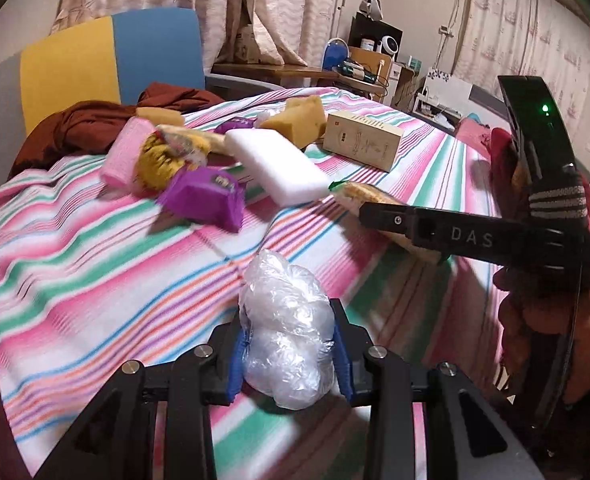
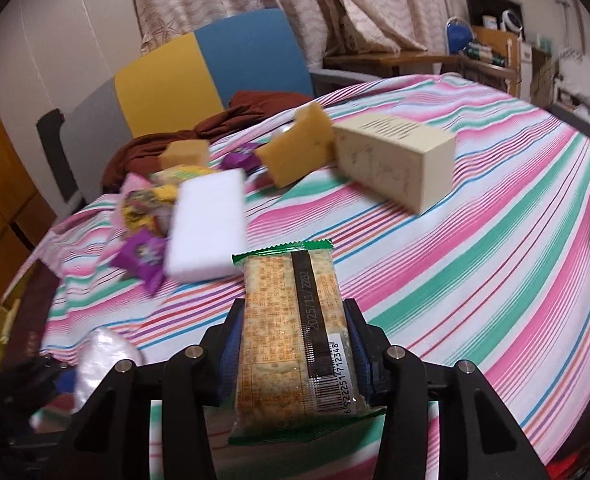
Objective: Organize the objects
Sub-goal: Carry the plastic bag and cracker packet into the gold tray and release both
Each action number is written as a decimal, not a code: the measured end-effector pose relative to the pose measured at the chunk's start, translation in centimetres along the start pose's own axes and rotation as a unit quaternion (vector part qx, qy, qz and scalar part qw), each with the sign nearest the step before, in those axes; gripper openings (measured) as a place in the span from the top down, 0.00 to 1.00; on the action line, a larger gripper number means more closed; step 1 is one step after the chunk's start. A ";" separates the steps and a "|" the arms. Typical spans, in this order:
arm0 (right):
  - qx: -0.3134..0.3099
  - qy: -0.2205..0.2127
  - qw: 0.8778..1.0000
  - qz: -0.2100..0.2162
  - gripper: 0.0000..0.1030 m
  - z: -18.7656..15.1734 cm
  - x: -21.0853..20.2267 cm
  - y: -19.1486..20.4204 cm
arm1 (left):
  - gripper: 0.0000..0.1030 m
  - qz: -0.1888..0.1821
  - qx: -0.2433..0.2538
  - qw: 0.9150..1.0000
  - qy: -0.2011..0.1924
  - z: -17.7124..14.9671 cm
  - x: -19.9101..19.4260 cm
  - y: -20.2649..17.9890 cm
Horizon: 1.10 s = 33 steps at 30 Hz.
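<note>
Gripping a clear plastic bag (image 1: 287,332) in left jaws, cracker packet (image 2: 291,340) clamped in right jaws.

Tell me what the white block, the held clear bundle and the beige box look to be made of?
White block: probably soft foam, matte, with rounded edges. Clear bundle: thin plastic film, glossy and crinkled, between the left gripper pads. Beige box: likely cardboard, matte, with sharp folded edges and printed lines.
</note>
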State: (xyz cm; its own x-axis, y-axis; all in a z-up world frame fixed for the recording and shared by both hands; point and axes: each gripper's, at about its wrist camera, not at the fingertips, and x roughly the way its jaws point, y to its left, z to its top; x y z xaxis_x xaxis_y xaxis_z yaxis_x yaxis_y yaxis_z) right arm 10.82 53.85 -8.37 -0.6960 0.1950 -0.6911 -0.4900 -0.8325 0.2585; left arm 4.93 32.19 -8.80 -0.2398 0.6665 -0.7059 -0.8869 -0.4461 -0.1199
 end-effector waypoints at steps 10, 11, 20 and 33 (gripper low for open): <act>-0.020 0.024 0.996 0.079 0.54 -1.9 -1.3 5.2 | 0.65 0.013 -0.030 0.998 -0.045 -2.0 -6.8 1.9; -0.035 0.022 0.995 0.088 0.54 -2.0 -1.6 6.3 | 0.65 0.017 -0.036 0.998 -0.054 -2.0 -7.7 2.3; -0.129 0.040 0.975 0.175 0.54 -2.2 -2.2 15.5 | 0.65 0.096 -0.127 0.982 -0.103 -4.8 -15.1 8.4; -0.249 0.055 0.932 0.258 0.54 -3.3 -3.3 28.5 | 0.65 0.186 -0.247 0.946 -0.098 -10.1 -20.1 17.6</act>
State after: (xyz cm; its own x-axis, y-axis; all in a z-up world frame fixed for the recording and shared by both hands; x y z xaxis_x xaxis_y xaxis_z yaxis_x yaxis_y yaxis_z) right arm 0.91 27.73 -0.97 -0.7002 -0.3302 -0.6330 0.2191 -0.9432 0.2496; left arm -1.87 4.92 -3.73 -0.6110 0.4850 -0.6256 -0.4457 -0.8639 -0.2345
